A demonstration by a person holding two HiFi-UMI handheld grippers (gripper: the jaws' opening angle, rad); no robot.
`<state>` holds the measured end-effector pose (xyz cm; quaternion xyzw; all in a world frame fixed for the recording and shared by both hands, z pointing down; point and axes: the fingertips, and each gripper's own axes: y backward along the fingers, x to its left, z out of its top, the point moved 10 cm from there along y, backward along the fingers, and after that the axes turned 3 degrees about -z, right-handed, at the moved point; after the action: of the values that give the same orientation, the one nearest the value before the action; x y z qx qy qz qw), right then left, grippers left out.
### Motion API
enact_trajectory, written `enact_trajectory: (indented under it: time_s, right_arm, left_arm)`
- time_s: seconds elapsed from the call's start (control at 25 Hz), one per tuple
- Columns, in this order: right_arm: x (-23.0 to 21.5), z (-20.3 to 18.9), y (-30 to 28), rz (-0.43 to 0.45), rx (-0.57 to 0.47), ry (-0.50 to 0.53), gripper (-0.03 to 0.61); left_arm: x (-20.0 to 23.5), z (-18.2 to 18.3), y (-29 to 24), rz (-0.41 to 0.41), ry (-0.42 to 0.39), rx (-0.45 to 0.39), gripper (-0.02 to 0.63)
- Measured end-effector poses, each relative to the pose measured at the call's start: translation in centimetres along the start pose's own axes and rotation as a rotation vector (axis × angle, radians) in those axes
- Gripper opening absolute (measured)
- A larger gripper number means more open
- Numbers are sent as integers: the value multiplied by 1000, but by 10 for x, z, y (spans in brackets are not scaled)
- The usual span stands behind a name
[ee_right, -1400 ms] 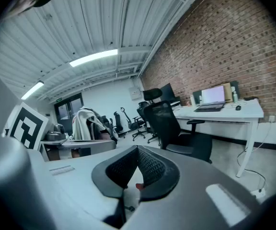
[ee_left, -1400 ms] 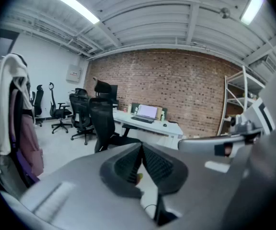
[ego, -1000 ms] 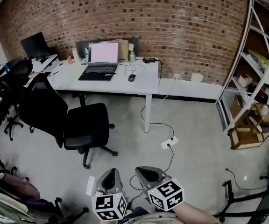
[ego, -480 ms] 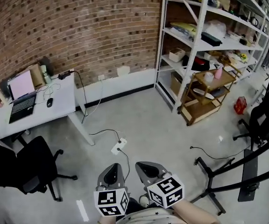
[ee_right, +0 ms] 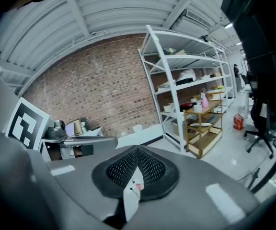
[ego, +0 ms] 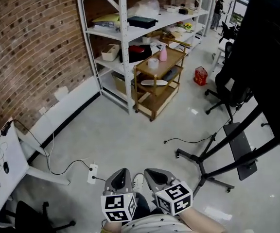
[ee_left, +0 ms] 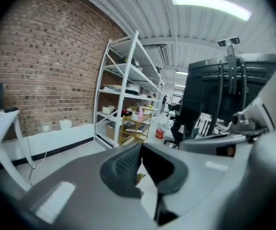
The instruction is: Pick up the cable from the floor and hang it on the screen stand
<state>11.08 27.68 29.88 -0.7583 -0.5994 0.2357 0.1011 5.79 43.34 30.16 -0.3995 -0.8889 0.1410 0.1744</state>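
Note:
A thin black cable (ego: 191,140) lies on the grey floor, running from a loose end toward the foot of the black screen stand (ego: 205,161). The stand's big dark screen (ego: 271,52) fills the right side and also shows in the left gripper view as a screen stand (ee_left: 214,95). My left gripper (ego: 119,178) and right gripper (ego: 155,177) are held side by side low in the head view, well short of the cable. The left gripper (ee_left: 140,150) has its tips together, empty. The right gripper (ee_right: 137,152) is shut with nothing in it.
A white shelving rack (ego: 123,42) stands along the brick wall, with a wooden cart (ego: 159,84) in front of it. A black office chair (ego: 230,89) and a red item (ego: 200,75) lie beyond. A white power strip (ego: 92,173) with its lead and a desk corner (ego: 6,171) are at left.
The head view has swung right, from the desk and laptop past the shelves to the screen stand. Both grippers stay shut and low, side by side.

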Motion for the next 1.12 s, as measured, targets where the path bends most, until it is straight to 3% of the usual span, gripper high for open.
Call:
enact_trajectory:
  time_s: [0.36,0.56,0.92,1.08,1.12]
  right_arm:
    - [-135,60,-74,-318,-31,-166,-2]
    - [-192,67,-96,-493,-35,-282,-2]
    - [-333,19,-88,-823,-11,-576,-2]
    - [-431,-21,-92,-884,-37,-647,4]
    - [-457,-34,-95,-897,-33,-658,34]
  left_arm:
    - [-1,82,-196,-276,-142,95,8]
    - [-17,103,-295,-450,-226,166,8]
    - [-116,78,-446,-696,-334,295,8]
    - [-168,46,-526,-754,-367,304,8]
    - [-179,35,-546,-770,-368,313,8]
